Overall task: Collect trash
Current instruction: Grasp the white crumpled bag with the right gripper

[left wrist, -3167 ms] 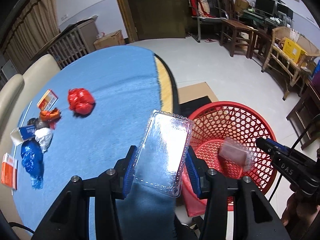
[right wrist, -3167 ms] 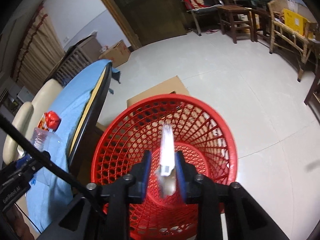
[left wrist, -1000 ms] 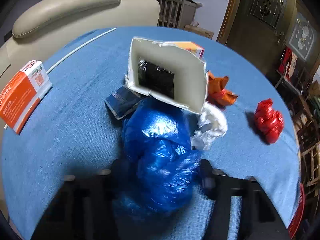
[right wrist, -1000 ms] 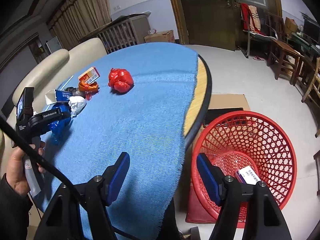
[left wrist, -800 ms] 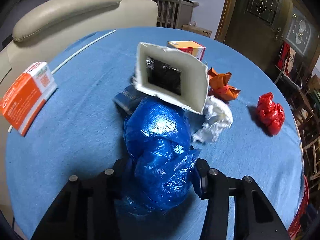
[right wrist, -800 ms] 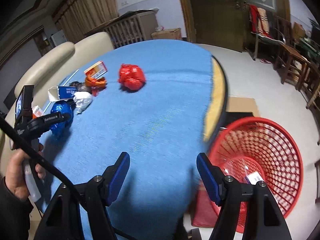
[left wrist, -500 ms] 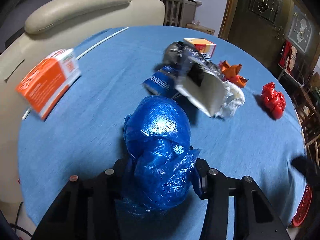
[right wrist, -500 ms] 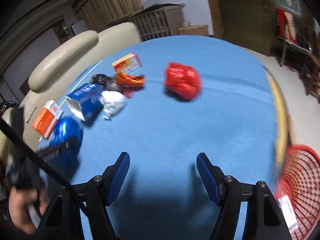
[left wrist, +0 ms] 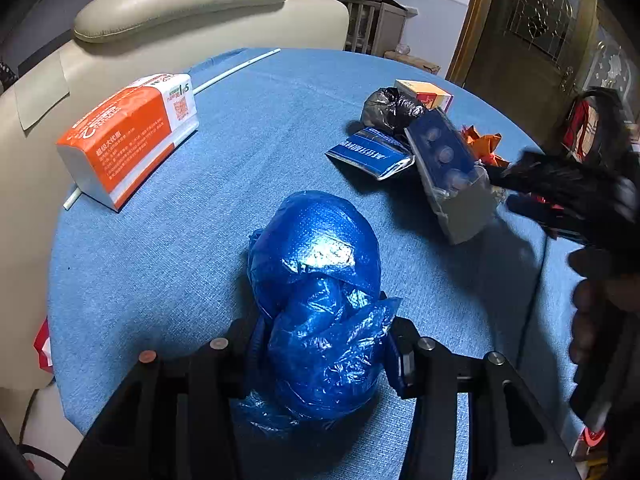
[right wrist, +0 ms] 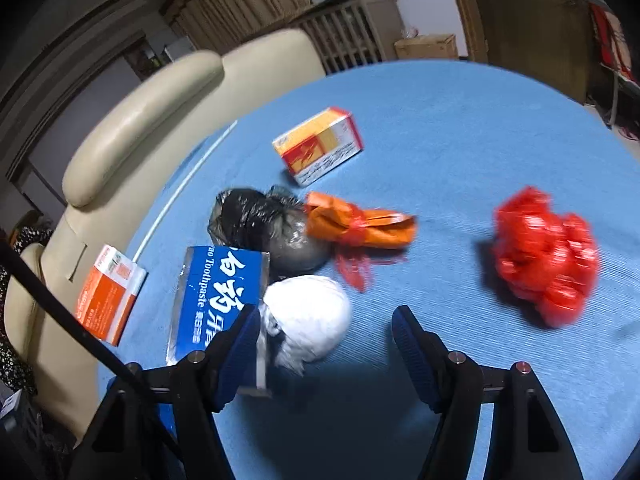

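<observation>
Left jaws: squeezed tight on the crinkly blue plastic bag ball (left wrist: 316, 296).
Right jaws: closing, nothing pinched yet; round white plastic bag ball (right wrist: 306, 316) sits between them, lower middle, nearer the left one.

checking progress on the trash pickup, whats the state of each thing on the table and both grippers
left gripper: shut on the blue bag
blue bag: crumpled, knotted, held
right gripper: closing, white wad between the jaws, not yet pressed
white wad: crumpled, on the cloth
toothpaste box: end open, against the right gripper's left finger
black bag: scrunched
orange wrapper: crumpled
red bag: balled, apart from the pile
yellow-red box: closed, lying flat
</observation>
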Available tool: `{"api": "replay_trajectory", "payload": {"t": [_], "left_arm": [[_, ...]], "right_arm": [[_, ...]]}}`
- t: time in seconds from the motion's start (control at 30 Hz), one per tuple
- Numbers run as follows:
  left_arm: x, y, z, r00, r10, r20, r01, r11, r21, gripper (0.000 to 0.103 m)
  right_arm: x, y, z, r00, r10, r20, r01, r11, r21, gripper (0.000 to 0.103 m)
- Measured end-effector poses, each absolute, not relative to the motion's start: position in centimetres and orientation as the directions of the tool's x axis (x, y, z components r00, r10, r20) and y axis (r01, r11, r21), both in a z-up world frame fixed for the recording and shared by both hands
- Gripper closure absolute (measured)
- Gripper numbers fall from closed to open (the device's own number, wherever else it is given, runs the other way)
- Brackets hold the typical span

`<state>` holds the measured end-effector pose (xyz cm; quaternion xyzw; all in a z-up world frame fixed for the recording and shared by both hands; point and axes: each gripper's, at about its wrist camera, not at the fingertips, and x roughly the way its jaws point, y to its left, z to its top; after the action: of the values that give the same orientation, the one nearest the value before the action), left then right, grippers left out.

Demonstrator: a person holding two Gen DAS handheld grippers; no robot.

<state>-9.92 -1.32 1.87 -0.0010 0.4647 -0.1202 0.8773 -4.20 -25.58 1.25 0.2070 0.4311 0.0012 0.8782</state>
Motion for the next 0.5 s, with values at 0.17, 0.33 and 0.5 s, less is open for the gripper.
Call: {"api": "replay_trajectory", "payload": {"t": [0.17, 0.33, 0.5], "left_arm": [[-10.0, -1.4, 1.9, 0.539, -0.209, -0.816, 0.210, 0.971, -0.110, 0.052], [-10.6, -1.9, 2.5, 0.547, -0.201, -0.813, 0.214, 0.972, -0.097, 0.052], [-11.8, -2.6, 3.3, 0.556, -0.183, -0.811, 0.211, 0.975, -0.076, 0.052]], "right_arm": [[-3.0, -24.1, 0.0, 0.599, 0.174, -0.781, 0.149, 0.935, 0.322, 0.067], [-5.2, -24.1, 0.6, 0.619, 0.161, -0.769, 0.138, 0.941, 0.308, 0.068], [-8.9, -25.3, 1.7, 0.647, 0.137, -0.750, 0.147, 0.943, 0.300, 0.068]]}}
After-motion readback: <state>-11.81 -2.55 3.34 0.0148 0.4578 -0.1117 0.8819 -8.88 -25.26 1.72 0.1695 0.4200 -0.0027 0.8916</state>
